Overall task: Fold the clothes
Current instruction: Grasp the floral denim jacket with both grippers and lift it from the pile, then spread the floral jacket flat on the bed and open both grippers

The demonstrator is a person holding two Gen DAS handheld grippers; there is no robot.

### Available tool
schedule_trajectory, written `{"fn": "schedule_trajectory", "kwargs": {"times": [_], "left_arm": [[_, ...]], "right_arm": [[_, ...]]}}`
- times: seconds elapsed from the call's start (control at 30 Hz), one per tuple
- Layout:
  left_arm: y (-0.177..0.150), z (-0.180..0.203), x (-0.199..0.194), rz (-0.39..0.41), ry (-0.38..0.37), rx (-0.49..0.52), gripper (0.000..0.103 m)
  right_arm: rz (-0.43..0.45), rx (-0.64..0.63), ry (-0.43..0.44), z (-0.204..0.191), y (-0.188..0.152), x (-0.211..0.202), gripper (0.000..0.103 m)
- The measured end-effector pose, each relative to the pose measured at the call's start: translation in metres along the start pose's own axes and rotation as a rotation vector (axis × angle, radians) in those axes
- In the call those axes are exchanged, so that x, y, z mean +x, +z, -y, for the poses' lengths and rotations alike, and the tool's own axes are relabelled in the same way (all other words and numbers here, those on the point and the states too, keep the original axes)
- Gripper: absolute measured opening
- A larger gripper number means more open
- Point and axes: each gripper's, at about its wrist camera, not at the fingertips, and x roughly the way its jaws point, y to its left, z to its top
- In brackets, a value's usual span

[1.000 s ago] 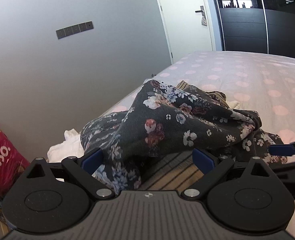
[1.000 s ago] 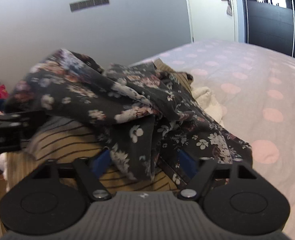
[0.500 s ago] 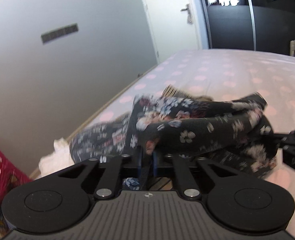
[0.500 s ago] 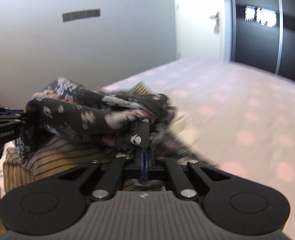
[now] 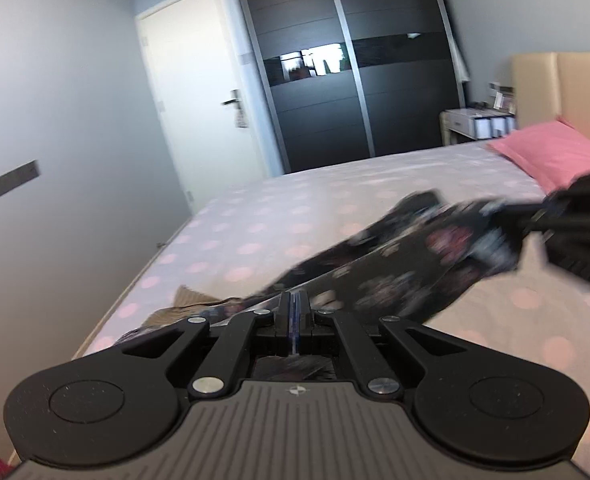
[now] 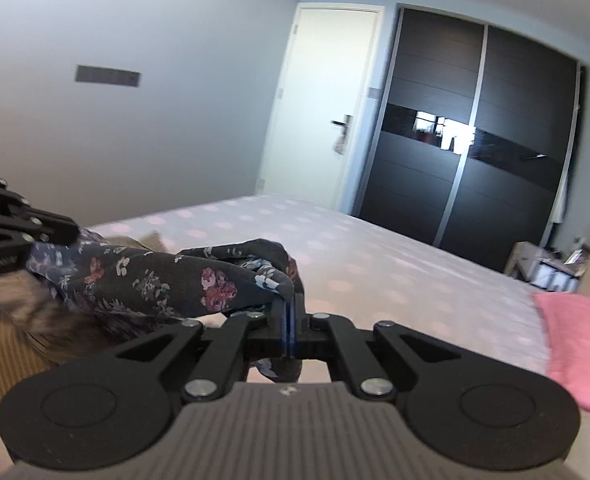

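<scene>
I have both the left gripper and right gripper pinching the dark floral fabric garment, now lifted off the striped pile and stretched above the polka-dot bed, ready for spreading.

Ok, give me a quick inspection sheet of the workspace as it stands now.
Surface: bed, dotted sheet, mostly bare.
Job's things: floral garment stretched between both grippers, lifted off the pile.
Clutter: striped garment under it; pink pillow at the headboard.
Grippers: left gripper shut on floral garment; right gripper shut on floral garment.
Cables: nothing seen.
Surroundings: white door, dark wardrobe, bedside table.
</scene>
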Motion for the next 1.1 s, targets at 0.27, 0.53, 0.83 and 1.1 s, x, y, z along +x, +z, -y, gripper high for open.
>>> {"fn": "schedule_trajectory", "kwargs": {"times": [0.27, 0.53, 0.83, 1.1], "left_arm": [[0.002, 0.061, 0.013, -0.030, -0.154, 0.043, 0.002], [-0.013, 0.092, 0.050, -0.123, -0.237, 0.095, 0.012], [-0.044, 0.102, 0.089, -0.233, -0.248, 0.133, 0.040], [-0.075, 0.108, 0.119, -0.333, -0.260, 0.146, 0.053]], "right_arm": [[-0.125, -0.028, -0.340, 0.123, -0.044, -0.083, 0.002], [-0.392, 0.114, -0.555, 0.216, -0.134, -0.094, 0.003], [-0.490, 0.212, -0.622, 0.241, -0.204, -0.094, 0.027], [-0.476, 0.321, -0.526, 0.252, -0.224, -0.087, 0.045]]}}
